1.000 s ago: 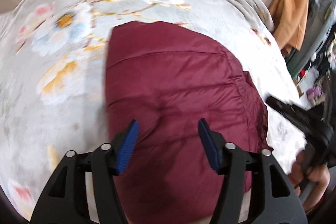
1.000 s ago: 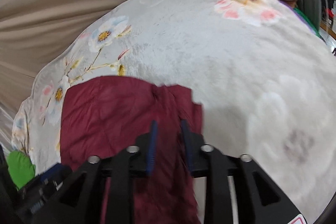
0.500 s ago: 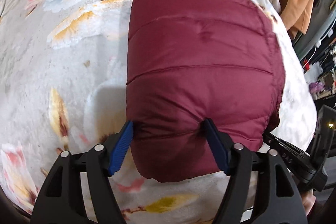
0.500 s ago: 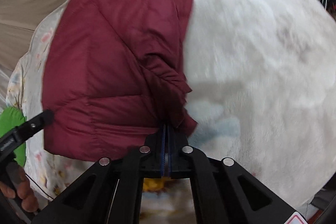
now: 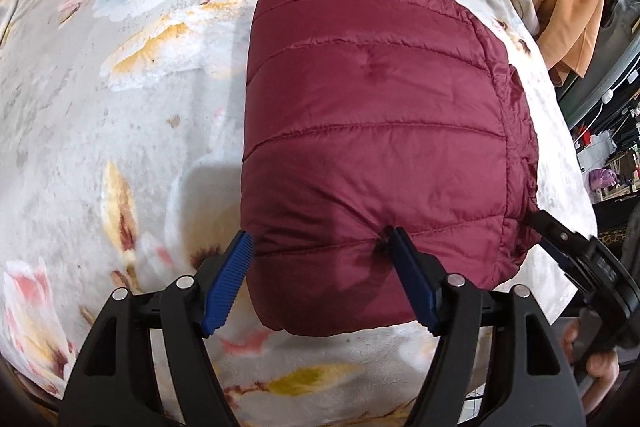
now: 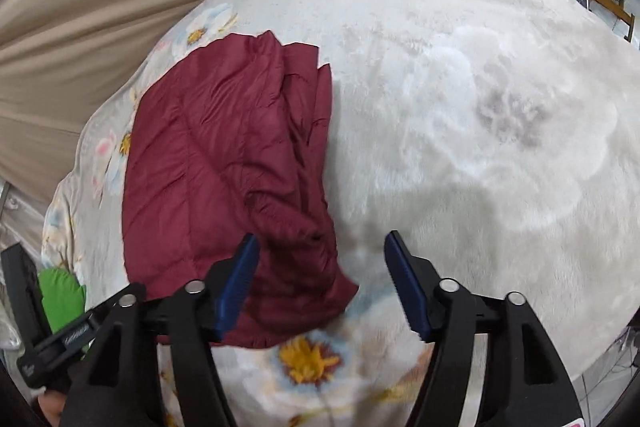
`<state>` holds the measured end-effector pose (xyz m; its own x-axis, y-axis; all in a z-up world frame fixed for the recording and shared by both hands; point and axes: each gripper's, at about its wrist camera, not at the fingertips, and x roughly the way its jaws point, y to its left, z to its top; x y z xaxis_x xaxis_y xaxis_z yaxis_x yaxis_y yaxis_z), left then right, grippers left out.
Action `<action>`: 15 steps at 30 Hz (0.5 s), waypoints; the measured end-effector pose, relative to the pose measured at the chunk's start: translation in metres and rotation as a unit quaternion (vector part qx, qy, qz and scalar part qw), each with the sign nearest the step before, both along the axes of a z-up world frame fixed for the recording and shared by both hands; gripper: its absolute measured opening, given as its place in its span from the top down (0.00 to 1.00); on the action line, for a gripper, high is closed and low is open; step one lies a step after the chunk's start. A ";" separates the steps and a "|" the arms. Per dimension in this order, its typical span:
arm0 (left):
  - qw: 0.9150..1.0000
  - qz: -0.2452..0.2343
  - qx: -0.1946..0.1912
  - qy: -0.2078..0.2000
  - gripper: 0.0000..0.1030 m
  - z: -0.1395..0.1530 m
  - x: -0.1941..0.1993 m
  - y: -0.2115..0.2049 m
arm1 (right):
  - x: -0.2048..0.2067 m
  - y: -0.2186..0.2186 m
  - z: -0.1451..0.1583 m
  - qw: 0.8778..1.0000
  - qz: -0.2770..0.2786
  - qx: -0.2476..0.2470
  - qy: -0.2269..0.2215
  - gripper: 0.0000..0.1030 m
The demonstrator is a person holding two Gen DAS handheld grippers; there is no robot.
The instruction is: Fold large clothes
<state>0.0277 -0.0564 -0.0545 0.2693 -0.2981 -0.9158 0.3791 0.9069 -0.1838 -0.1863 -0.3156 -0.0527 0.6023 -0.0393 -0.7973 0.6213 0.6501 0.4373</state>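
Right gripper, jaws just sprung apart, has released the jacket, now folded at frame centre on the blanket; left gripper, also unclenched, straddles its near edge.

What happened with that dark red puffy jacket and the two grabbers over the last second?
The right gripper, pinched shut on the jacket's edge half a second ago, has just opened and let go; the edge now lies loose between its fingers. The jacket went from lifted to lying folded on the floral blanket. The left gripper stayed open, straddling the jacket's near end.
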 end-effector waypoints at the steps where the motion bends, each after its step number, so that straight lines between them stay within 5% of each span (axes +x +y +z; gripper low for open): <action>1: 1.000 0.001 -0.001 -0.001 0.33 0.001 0.001 0.001 | 0.004 -0.002 -0.004 1.000 0.001 0.008 0.002 0.33; 9: 0.997 0.049 -0.051 0.020 0.28 0.002 0.030 0.020 | 0.029 -0.012 -0.038 0.997 0.015 0.078 -0.002 0.21; 15: 0.987 0.074 -0.127 0.060 0.21 -0.016 0.057 0.024 | 0.044 -0.015 -0.055 0.992 0.017 0.125 -0.019 0.15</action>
<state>0.0843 -0.0326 -0.0705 0.2214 -0.4884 -0.8441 0.2067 0.8694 -0.4489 -0.1426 -0.3303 -0.1074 0.6299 0.1777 -0.7560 0.5808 0.5385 0.6105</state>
